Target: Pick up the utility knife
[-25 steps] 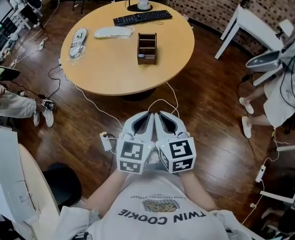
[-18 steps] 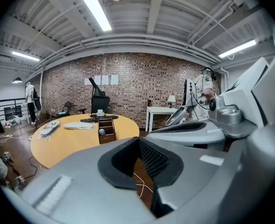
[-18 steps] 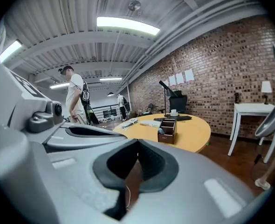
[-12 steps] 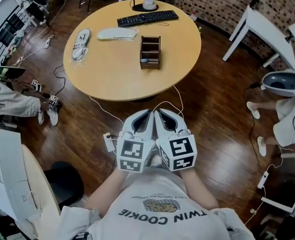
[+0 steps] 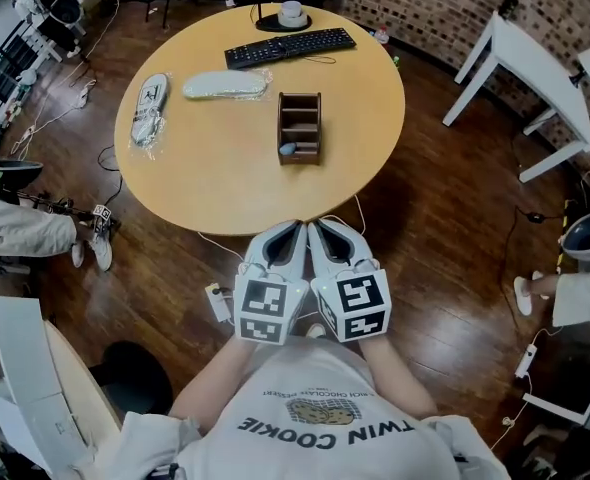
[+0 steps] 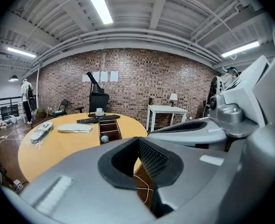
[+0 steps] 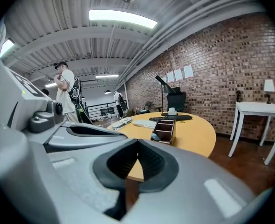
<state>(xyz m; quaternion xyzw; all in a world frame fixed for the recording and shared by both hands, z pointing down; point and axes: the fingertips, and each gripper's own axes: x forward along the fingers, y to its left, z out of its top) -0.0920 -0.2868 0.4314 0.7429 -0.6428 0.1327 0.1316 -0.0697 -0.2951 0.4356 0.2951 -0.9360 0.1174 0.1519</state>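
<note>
The person is walking up to the round worktop (image 5: 215, 183): over the last second its near edge has been sliding closer in the head view, and the gripper tips are now just reaching it. The left gripper (image 5: 293, 232) and the right gripper (image 5: 317, 232) are riding side by side at the chest as before, each with its jaws fully together and nothing between them. No utility knife is plainly showing. A small pale object (image 5: 288, 150) is lying in the nearest compartment of the wooden organizer (image 5: 299, 118), near the middle of the worktop, and may be it. The keyboard (image 5: 290, 47) is lying on the far side and a wrapped shoe (image 5: 149, 106) on the left. The approach looks nearly finished, but reaching, opening and grasping are all yet to come.
</note>
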